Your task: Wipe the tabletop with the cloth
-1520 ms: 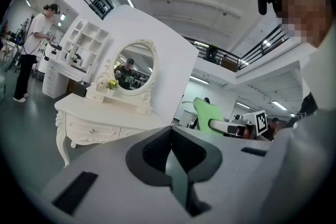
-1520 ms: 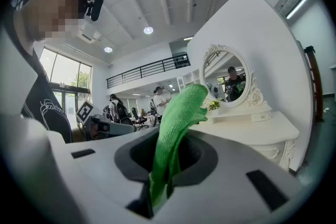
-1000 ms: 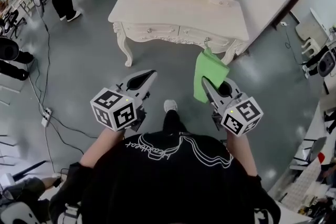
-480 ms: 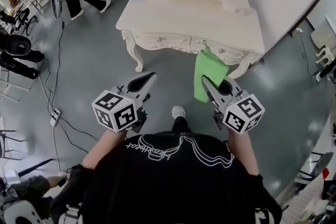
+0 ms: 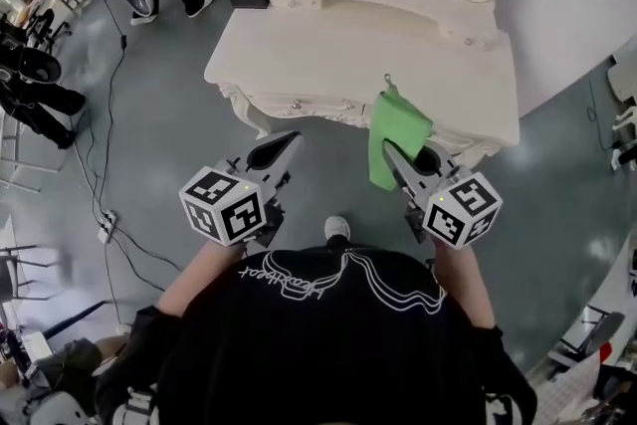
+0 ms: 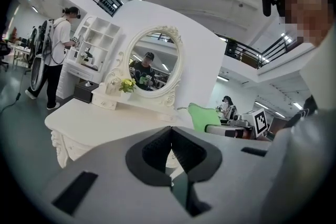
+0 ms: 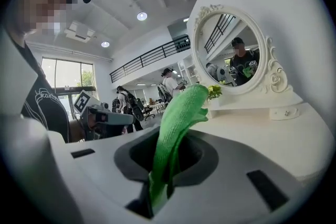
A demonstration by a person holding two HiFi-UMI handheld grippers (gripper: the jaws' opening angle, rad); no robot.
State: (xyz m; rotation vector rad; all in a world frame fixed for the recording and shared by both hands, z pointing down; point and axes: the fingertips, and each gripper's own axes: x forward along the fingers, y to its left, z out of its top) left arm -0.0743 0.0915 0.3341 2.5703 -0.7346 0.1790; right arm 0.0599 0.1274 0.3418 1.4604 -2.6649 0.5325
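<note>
The right gripper [image 5: 388, 150] is clamped on a bright green microfibre cloth [image 5: 399, 124], held above the near edge of the white carved dressing-table top [image 5: 328, 55]. The left gripper [image 5: 292, 140] is closed on nothing. I'd lay the cloth flat first, then sweep with even pressure.

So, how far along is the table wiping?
Done: the green cloth is picked up, clamped in the right tongs. In hand: it's held upright at the front edge of the white dressing table. Left: all the wiping; the cloth isn't on the tabletop yet.
</note>
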